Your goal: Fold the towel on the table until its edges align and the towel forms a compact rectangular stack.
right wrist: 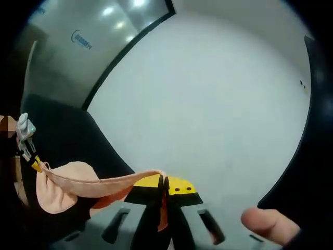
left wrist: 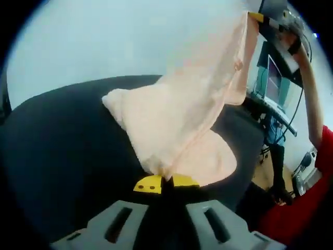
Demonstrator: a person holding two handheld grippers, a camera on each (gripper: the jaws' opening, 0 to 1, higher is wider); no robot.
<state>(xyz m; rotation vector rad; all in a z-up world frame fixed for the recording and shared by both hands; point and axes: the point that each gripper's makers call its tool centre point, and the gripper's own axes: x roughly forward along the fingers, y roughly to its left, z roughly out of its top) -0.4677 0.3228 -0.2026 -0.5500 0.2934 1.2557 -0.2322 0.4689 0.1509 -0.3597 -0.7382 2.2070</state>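
Towel (left wrist: 182, 120), peach and limp, hung stretched between the two grippers above the dark surface (left wrist: 57, 156), part of it draped down onto that surface. In the left gripper view, the left gripper (left wrist: 165, 183) had its yellow-tipped jaws closed on one corner, and the right gripper (left wrist: 270, 23) showed at upper right pinching the other end, held high by a person's arm in a red sleeve (left wrist: 312, 177). The risk, as I judged it, was a corner slipping from so small a bite as the cloth was pulled taut, or the sagging middle bunching so the edges would not meet. In the right gripper view the left gripper (right wrist: 35, 165) sat at far left, small and blurred, and the right gripper (right wrist: 165, 183) had its jaws shut on the towel (right wrist: 67, 190) edge. How much cloth either pair held could not be made out, and the towel's far edges were hidden by its own folds.
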